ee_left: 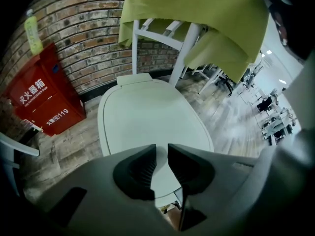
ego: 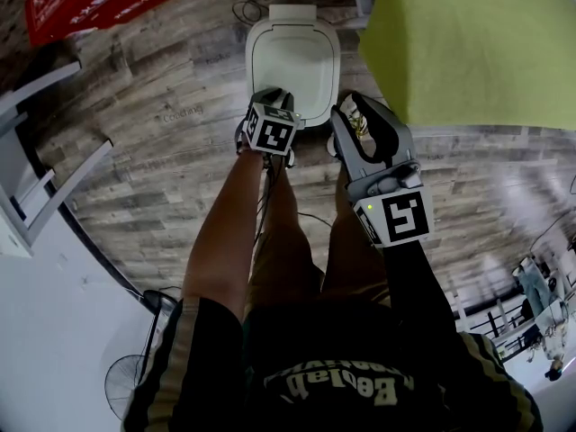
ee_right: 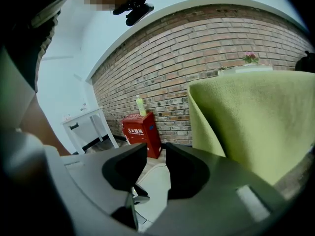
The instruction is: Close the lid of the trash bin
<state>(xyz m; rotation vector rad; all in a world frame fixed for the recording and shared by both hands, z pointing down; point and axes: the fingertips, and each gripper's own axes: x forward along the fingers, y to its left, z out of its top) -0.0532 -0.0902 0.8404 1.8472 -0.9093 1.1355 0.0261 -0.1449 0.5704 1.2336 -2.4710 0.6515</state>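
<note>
**Item under task.** The white trash bin (ego: 292,61) stands on the wood-plank floor (ego: 162,178), just beside the corner of a green cloth (ego: 468,43). A red fire-equipment box (ee_left: 42,100) stands against the brick wall, well apart from it. In the left gripper view the lid (ee_left: 147,112) presents a flat, unbroken oval and appears to lie down on the bin. Whether it is fully seated cannot be told.

**Step in hand.** Judged to be the closing end of the task. The next move calls for a light downward press on the front edge if the lid is not home, then a straight lift clear.

**Left gripper** (ego: 273,95). It is held on an outstretched arm over the lid's near edge and points down and forward. Its fingers (ee_left: 140,168) stand a narrow gap apart, with only the lid's surface visible beyond them and nothing gripped.

**Right gripper** (ego: 353,111). It is beside the bin's right flank and angled up toward the wall. Its fingers (ee_right: 125,168) are likewise narrowly parted and carry nothing.
</note>
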